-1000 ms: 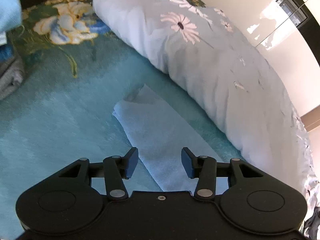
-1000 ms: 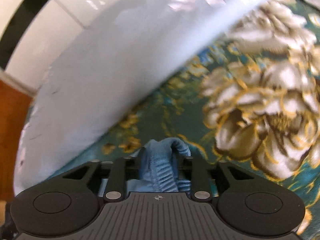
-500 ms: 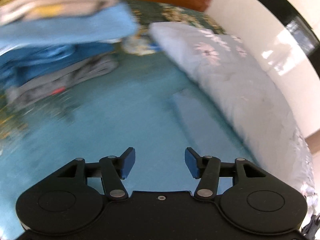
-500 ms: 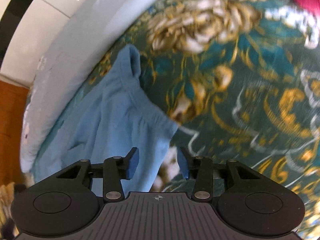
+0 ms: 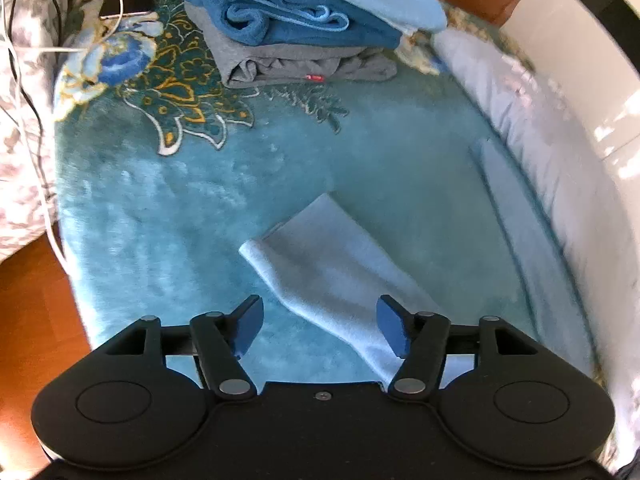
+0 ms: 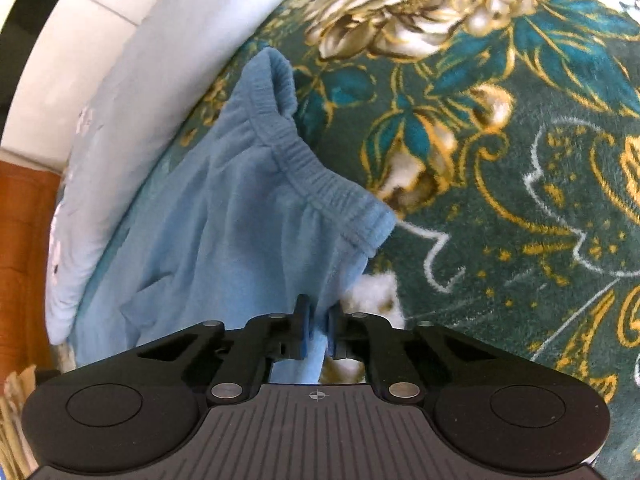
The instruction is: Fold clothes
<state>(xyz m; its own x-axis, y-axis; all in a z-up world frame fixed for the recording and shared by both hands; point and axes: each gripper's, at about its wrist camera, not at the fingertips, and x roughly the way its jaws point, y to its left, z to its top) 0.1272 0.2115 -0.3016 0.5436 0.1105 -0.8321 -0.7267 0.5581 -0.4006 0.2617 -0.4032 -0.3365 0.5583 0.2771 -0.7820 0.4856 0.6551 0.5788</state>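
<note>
Light blue trousers lie on a teal floral blanket. In the right wrist view their waist end (image 6: 240, 200) with an elastic waistband (image 6: 320, 176) is spread out, and my right gripper (image 6: 318, 326) is shut on the cloth's side edge. In the left wrist view a leg end (image 5: 320, 264) lies flat just ahead of my left gripper (image 5: 320, 328), which is open and empty above it. A second strip of the same pale blue cloth (image 5: 516, 216) lies along the pillow.
A stack of folded clothes (image 5: 296, 24) stands at the far end of the blanket (image 5: 160, 216). A long white pillow (image 5: 560, 140) runs along the right side by the wall; it also shows in the right wrist view (image 6: 132, 92). White cables (image 5: 28, 92) hang at the left edge.
My right gripper, open half a second ago, has shut on the trousers' edge. My left gripper stayed open and swung, so the leg end now lies just ahead of it.
</note>
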